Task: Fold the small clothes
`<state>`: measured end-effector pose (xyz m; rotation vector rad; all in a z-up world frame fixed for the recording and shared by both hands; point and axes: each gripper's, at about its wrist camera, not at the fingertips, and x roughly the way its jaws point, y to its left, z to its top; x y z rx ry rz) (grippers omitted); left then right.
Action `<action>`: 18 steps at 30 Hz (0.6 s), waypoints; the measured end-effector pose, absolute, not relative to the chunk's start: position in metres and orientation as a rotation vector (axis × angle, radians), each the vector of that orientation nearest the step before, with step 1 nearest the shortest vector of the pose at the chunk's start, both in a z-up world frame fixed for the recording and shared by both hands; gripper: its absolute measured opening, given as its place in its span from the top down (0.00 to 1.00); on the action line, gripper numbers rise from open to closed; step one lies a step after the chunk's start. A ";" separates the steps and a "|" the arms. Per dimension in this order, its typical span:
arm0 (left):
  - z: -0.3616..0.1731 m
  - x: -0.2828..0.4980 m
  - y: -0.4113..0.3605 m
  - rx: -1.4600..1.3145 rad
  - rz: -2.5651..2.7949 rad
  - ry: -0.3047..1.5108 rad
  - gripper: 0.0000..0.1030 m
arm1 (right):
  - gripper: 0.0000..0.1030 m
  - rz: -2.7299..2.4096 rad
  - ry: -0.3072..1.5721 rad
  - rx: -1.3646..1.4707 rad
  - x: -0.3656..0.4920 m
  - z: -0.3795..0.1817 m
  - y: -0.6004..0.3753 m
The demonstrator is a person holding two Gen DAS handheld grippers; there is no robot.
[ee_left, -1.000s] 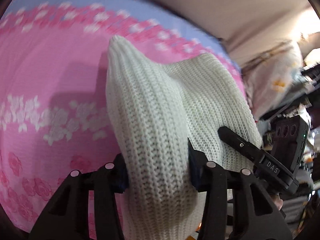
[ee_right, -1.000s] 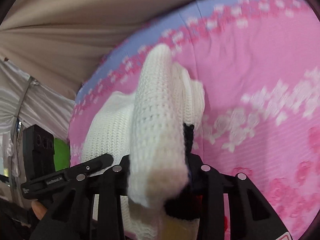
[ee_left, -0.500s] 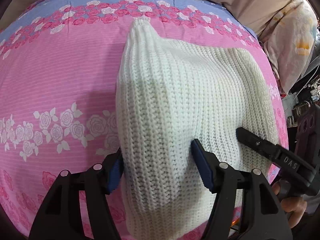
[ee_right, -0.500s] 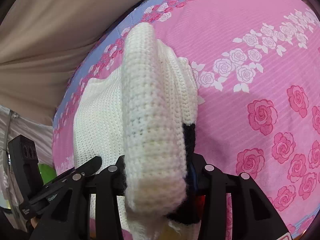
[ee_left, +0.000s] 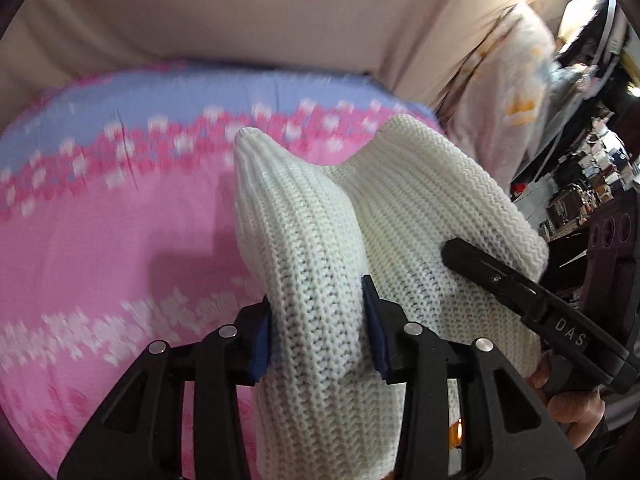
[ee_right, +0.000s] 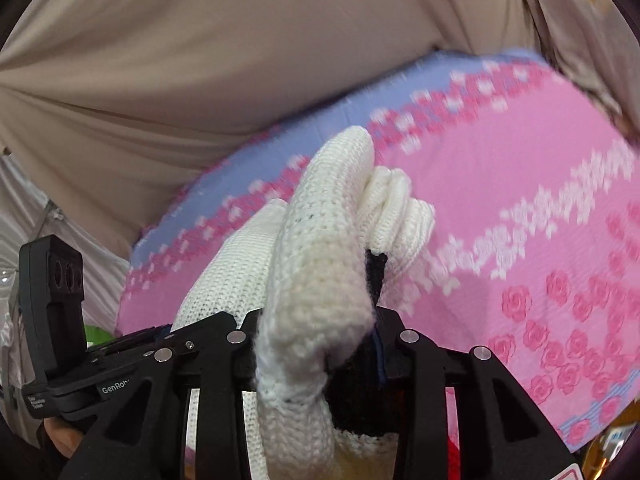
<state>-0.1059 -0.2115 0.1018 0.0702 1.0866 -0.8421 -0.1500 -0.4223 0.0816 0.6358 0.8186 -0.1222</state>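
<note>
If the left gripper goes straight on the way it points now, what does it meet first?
Probably the white knitted garment between the closing pads of the left gripper. Beyond it lies the pink rose-patterned bedsheet; depth is unclear.

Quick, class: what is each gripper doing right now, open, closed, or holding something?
Left gripper: jaws closing, clamped on a fold of the white knit garment.
Right gripper: jaws closing, clamped on another bunched part of the same garment.

Cream knit sweater — bunched, lifted.
</note>
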 end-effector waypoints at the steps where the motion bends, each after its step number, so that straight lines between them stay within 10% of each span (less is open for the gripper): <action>1: 0.126 -0.108 -0.202 0.074 -0.855 1.026 0.63 | 0.67 -0.115 0.784 0.618 -0.151 0.100 -0.417; 11: 0.278 -0.098 -0.097 0.045 -0.837 0.663 0.62 | 0.67 0.082 0.439 0.444 -0.130 0.267 -0.341; 16: 0.240 -0.054 -0.054 0.020 -0.721 0.733 0.55 | 0.62 0.160 0.464 0.484 -0.088 0.255 -0.305; 18: 0.172 -0.022 -0.046 0.031 -0.659 0.829 0.34 | 0.52 0.159 0.518 0.511 -0.066 0.216 -0.295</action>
